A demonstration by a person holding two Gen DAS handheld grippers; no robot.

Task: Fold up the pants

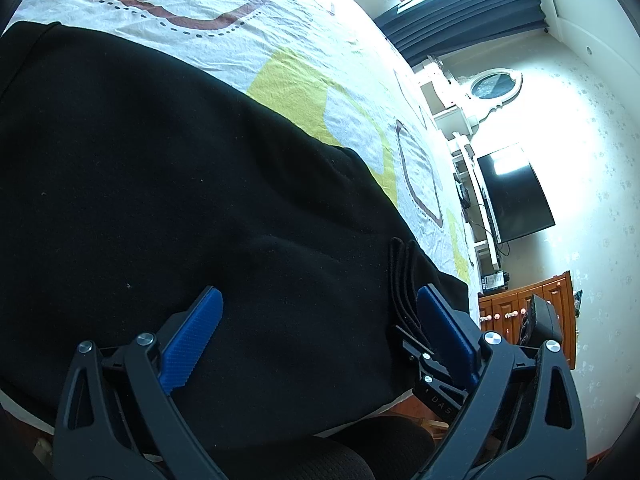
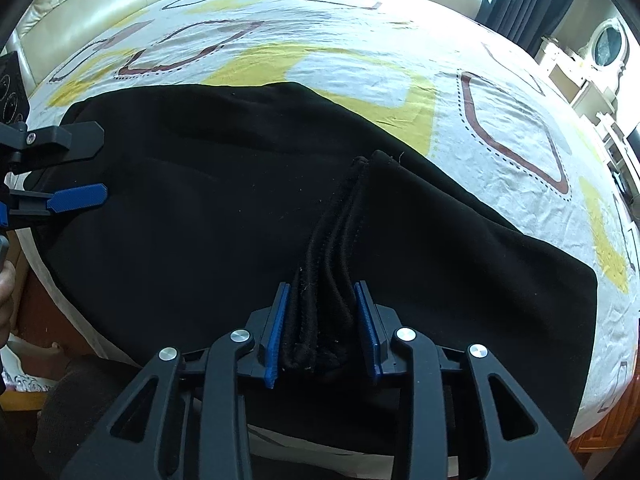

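Pants: black pants (image 2: 200, 208) lie spread over the bed (image 2: 360, 20), filling the lower and left parts of both wrist views, their near edge hanging off the mattress at the bottom of the frames.

Right gripper: the right gripper (image 2: 322, 320), bottom centre of its own view, is closed down on a bunched stack of ribbed hems or waistband (image 2: 332, 248) (which of the two cannot be told); the blue pads (image 2: 276, 332) press the stack from both sides.

Left gripper: the left gripper (image 1: 316, 324) sits bottom centre of its view with jaws wide apart, nothing between them, the pads (image 1: 192, 344) just above the flat cloth. It also shows at the left edge of the right wrist view (image 2: 76, 168), over the cloth's left end.

Sheet: a white sheet (image 2: 400, 92) with yellow patches and brown outlines covers the bed.

Room: a dark TV (image 1: 516, 192), a wooden cabinet (image 1: 528, 308) and blue curtains (image 1: 468, 8) fill the right of the left wrist view.
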